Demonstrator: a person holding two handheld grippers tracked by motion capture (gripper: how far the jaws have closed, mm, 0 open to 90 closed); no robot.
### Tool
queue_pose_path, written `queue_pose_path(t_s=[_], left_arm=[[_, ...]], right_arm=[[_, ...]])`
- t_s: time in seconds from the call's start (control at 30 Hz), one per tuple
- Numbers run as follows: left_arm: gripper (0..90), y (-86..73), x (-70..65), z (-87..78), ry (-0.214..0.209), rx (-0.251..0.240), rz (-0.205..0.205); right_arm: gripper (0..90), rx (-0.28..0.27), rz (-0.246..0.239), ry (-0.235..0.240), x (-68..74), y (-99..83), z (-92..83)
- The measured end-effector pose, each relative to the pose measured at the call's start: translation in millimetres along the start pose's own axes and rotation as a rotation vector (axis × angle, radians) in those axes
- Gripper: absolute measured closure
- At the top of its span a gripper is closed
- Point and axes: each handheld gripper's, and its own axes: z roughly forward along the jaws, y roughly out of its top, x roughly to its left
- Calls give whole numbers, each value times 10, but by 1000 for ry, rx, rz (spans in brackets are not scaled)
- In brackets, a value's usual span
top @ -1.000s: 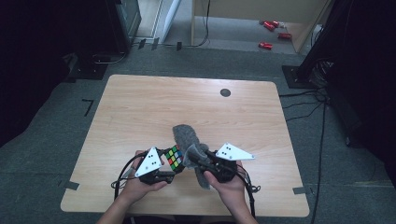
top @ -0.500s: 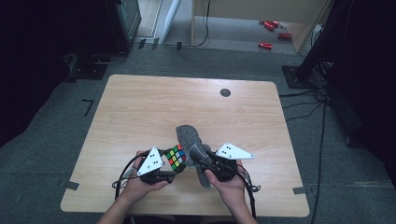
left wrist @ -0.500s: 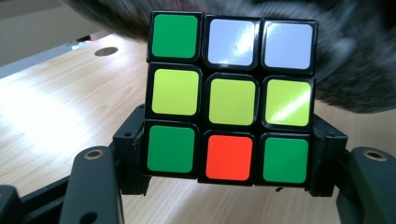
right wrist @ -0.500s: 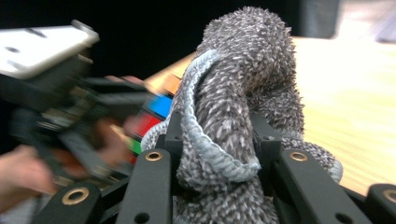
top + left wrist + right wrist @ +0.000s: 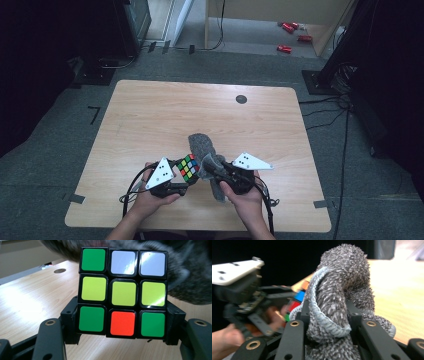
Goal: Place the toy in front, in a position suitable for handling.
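At the near edge of the table (image 5: pixel 150 115), I hold a colour puzzle cube (image 5: pixel 188 167) clamped between the jaws of my left gripper (image 5: pixel 186 175), its green, yellow, white and orange stickers square to the left gripper view (image 5: pixel 123 292). My right gripper (image 5: pixel 210 169) is pinched tight on a grey fuzzy cloth (image 5: pixel 202 145), bunched thick between its jaws in the right gripper view (image 5: pixel 337 305). Compared with a second ago, the cloth sits closer against the cube, its folded top now touching the cube's right side, while the cube itself has barely shifted. I judge the wiping is under way: cloth meeting cube, with the faces yet to be rubbed over.
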Motion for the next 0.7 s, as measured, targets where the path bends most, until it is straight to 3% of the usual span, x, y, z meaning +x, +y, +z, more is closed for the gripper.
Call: queue_pose_path(t_s=[0.2,0.33,0.4,0.5,0.6,0.7], left_arm=[[344,21,37,-14,-15,-25,-51],[345,40,51,-1,20,-22,-78],[345,42,27,38,52,-12,-95],[345,62,-3,110,88,8,-64],[344,43,-9,131,73,4,-31],[345,-57,-25,157,43,14,-12]], right_arm=[[684,1,-16,15,105,88,20],[683,27,-31,23,140,240,87],[684,43,3,25,64,269,135],[685,43,19,10,-35,247,166],[683,19,43,20,-83,196,137],[672,77,22,26,-93,173,120]])
